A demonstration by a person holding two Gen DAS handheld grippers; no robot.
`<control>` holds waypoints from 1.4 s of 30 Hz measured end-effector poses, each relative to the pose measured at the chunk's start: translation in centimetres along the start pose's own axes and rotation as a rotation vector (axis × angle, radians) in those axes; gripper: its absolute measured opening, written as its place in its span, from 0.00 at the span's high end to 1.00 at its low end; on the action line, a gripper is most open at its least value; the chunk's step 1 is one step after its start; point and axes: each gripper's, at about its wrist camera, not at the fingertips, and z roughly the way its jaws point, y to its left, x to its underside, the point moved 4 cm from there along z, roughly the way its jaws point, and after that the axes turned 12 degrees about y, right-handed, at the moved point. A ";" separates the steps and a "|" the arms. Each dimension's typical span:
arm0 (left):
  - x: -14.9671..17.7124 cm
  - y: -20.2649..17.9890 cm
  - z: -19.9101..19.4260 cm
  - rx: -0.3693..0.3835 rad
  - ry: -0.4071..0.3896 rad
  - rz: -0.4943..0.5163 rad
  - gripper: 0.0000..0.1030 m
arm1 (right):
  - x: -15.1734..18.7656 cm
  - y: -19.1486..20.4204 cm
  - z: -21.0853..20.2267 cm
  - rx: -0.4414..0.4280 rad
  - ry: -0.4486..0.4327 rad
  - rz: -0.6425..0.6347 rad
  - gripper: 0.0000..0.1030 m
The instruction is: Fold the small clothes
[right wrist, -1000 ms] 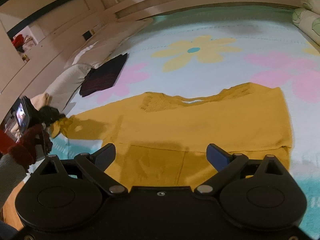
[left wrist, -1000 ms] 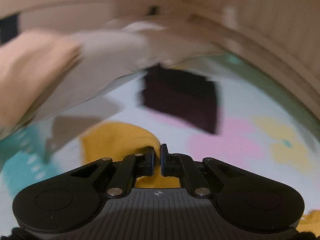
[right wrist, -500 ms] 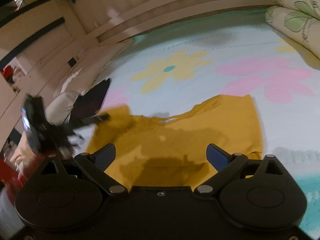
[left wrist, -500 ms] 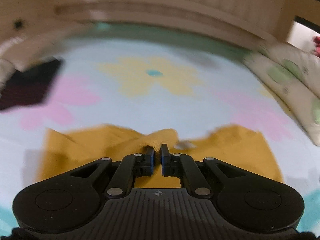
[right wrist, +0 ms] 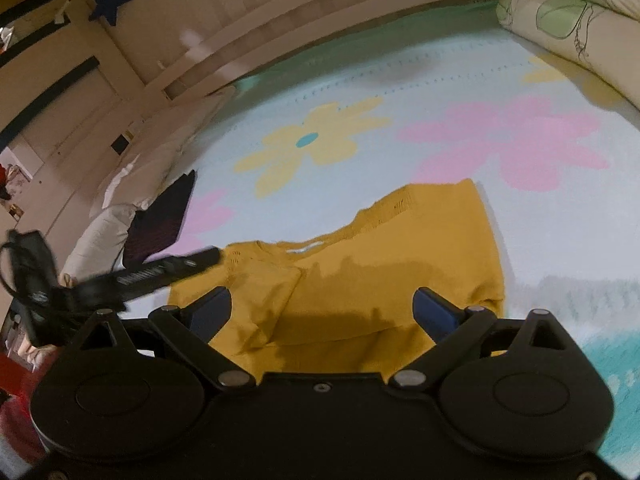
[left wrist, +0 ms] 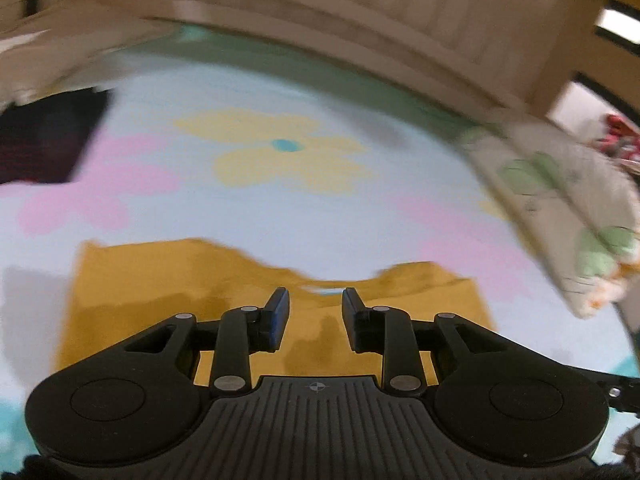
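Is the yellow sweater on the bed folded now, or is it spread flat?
Partly folded. The yellow sweater lies on the bed with its left sleeve turned over onto the body; the rest lies flat.

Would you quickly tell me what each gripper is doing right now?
Left gripper: open, holding nothing, above the mustard-yellow knit top.
Right gripper: wide open, empty, over the same top.

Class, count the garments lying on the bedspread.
2: a yellow top spread in the foreground, and a dark folded garment at the left by the pillows. Others may be out of view.
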 end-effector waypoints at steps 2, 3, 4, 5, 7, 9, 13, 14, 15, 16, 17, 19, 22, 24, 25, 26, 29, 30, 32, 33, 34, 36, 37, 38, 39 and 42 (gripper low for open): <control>0.1 1.5 0.6 -0.058 0.037 -0.024 0.73 | -0.1 0.3 0.9 0.001 0.018 -0.005 0.05; 0.4 2.5 1.3 -0.089 0.057 -0.038 0.73 | -0.3 0.5 1.3 -0.001 0.026 -0.010 0.05; 0.6 3.3 1.7 -0.105 0.070 -0.046 0.73 | -0.5 0.9 1.8 0.001 0.031 -0.020 0.05; 0.9 4.2 2.5 -0.120 0.095 -0.052 0.73 | -0.7 1.4 2.3 0.009 0.033 -0.042 0.05; 1.6 5.9 3.6 -0.136 0.148 -0.064 0.73 | -1.4 2.9 3.4 0.044 0.034 -0.120 0.10; 1.9 7.4 4.6 -0.152 0.180 -0.078 0.73 | -1.9 4.7 4.8 0.080 0.047 -0.202 0.23; 1.8 9.3 5.0 -0.099 0.174 -0.119 0.73 | -2.4 8.1 8.4 0.112 0.098 -0.337 0.30; 1.7 9.3 4.9 -0.091 0.177 -0.122 0.73 | -2.3 8.9 9.4 0.117 0.106 -0.372 0.30; 1.6 9.3 4.9 -0.085 0.177 -0.122 0.73 | -2.2 9.9 10.4 0.122 0.111 -0.410 0.30; 1.8 9.5 4.7 -0.080 0.177 -0.121 0.73 | -2.0 10.7 11.4 0.125 0.116 -0.448 0.30; 1.8 9.7 4.7 -0.073 0.177 -0.124 0.73 | -1.6 11.5 12.4 0.127 0.124 -0.483 0.30; 1.6 10.0 4.6 -0.051 0.178 -0.149 0.73 | -0.8 12.9 14.6 0.146 0.149 -0.555 0.30; 1.5 10.7 4.4 -0.021 0.174 -0.192 0.73 | 0.3 13.8 17.0 0.195 0.174 -0.635 0.30; 1.7 10.8 4.5 -0.018 0.173 -0.192 0.73 | 0.8 13.7 18.3 0.244 0.187 -0.674 0.31; 1.7 10.7 4.5 -0.021 0.174 -0.186 0.73 | 0.9 13.4 18.8 0.266 0.200 -0.683 0.33; 1.7 10.7 4.5 -0.022 0.174 -0.183 0.73 | 1.0 13.2 19.2 0.272 0.215 -0.690 0.48; 1.7 10.6 4.4 -0.025 0.174 -0.180 0.73 | 0.2 11.8 18.9 0.315 0.199 -0.647 0.72; 1.8 10.6 4.4 -0.024 0.172 -0.180 0.73 | -0.6 10.9 18.0 0.317 0.170 -0.594 0.72; 1.8 10.6 4.4 -0.024 0.172 -0.181 0.73 | -2.1 8.2 15.6 0.304 0.129 -0.457 0.71; 1.8 10.6 4.4 -0.025 0.172 -0.182 0.73 | -2.6 6.7 14.6 0.303 0.119 -0.398 0.70; 1.8 10.6 4.4 -0.025 0.172 -0.182 0.73 | -2.9 4.9 13.4 0.299 0.115 -0.344 0.70; 1.8 10.6 4.5 -0.026 0.173 -0.182 0.73 | -3.1 1.5 11.6 0.285 0.128 -0.256 0.69; 1.8 10.6 4.5 -0.027 0.174 -0.183 0.73 | -3.1 0.0 11.0 0.291 0.136 -0.216 0.66; 1.7 10.6 4.4 -0.027 0.174 -0.183 0.73 | -2.9 -1.4 10.5 0.303 0.144 -0.180 0.58; 1.7 10.6 4.4 -0.027 0.174 -0.182 0.73 | -2.8 -2.9 9.9 0.320 0.146 -0.148 0.58; 1.6 10.6 4.5 -0.029 0.175 -0.178 0.73 | -3.1 -5.4 8.1 0.283 0.109 -0.064 0.48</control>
